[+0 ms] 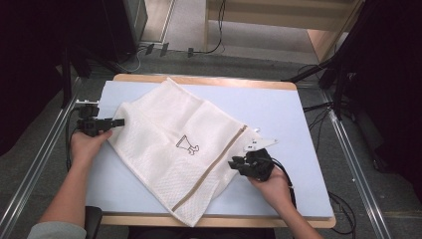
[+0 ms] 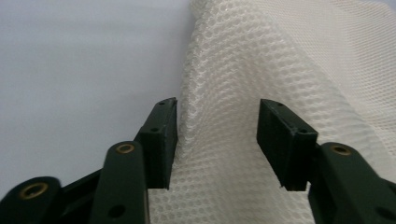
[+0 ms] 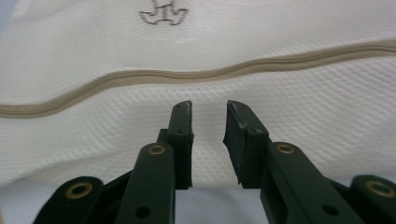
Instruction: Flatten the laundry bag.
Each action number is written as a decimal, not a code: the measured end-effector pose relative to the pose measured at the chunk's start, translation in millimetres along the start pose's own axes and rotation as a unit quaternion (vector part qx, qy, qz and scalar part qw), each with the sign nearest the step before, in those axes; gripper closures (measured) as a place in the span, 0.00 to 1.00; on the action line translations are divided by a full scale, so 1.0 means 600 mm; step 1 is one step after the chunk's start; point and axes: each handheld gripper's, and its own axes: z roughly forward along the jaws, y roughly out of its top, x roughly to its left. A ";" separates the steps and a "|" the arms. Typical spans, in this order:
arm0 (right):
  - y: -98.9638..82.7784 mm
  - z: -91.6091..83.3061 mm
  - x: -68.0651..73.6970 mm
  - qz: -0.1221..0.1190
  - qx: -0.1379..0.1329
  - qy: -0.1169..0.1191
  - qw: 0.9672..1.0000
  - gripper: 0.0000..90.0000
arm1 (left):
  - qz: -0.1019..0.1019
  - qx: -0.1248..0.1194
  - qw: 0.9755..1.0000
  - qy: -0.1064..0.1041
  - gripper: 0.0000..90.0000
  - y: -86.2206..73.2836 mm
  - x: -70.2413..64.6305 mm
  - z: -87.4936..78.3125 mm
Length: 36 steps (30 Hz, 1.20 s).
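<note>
A white mesh bag (image 1: 174, 144) lies flat on a light blue table (image 1: 278, 109); it sits at a slant, with one corner near the far edge and another corner at the near edge. A tan zip (image 1: 209, 172) runs along the bag's right part; a small dark drawing (image 1: 188, 144) is printed in the middle of the bag.

The left claw (image 1: 117, 122) is at the bag's left edge, held in the person's left hand (image 1: 87, 144); it points to the right, at the bag. In the left gripper view the left claw (image 2: 217, 135) is wide open; a raised fold of the mesh (image 2: 224, 93) stands between its jaws; the left jaw is right at the fold and may touch it, while the right jaw stands clear of it; the claw does not pinch the bag.

The right claw (image 1: 235, 163) is at the bag's right edge, just past the zip, held in the person's right hand (image 1: 271, 181); a grey plate (image 1: 260, 144) sits on top of it. In the right gripper view the right claw (image 3: 209, 140) is open a little, with a small gap between the jaws; nothing is in the gap; the bag lies just ahead of the tips, with the zip (image 3: 196, 77) running across and the drawing (image 3: 163, 16) farther off.

Black cables (image 1: 318, 107) trail off the right side of the table; the floor (image 1: 239, 62) beyond it is grey.
</note>
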 end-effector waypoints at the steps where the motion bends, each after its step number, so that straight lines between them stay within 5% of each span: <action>1: -0.001 -0.002 -0.010 0.001 -0.001 -0.004 1.000 0.78 | -0.002 -0.001 1.000 -0.002 0.52 0.000 0.000 -0.003; 5: -0.002 -0.008 -0.054 0.026 -0.008 -0.024 0.999 0.73 | 0.017 -0.008 1.000 0.015 0.50 -0.001 -0.008 -0.031; 12: 0.001 -0.008 -0.106 0.036 -0.006 -0.054 0.998 0.68 | 0.013 -0.018 1.000 0.016 0.47 -0.011 -0.010 -0.077; 20: 0.011 0.000 -0.154 0.056 -0.001 -0.082 0.995 0.67 | 0.014 -0.007 1.000 0.013 0.47 -0.040 -0.039 -0.113; 28: 0.030 0.018 -0.187 0.069 -0.014 -0.098 0.993 0.57 | 0.005 0.012 1.000 0.003 0.48 -0.096 -0.068 -0.120; 31: 0.037 0.024 -0.193 0.068 0.002 -0.104 0.992 0.54 | -0.003 0.021 1.000 0.018 0.48 -0.110 -0.075 -0.117; 36: 0.040 0.042 -0.204 0.061 0.005 -0.104 0.993 0.52 | -0.011 0.034 0.999 0.012 0.50 -0.133 -0.091 -0.106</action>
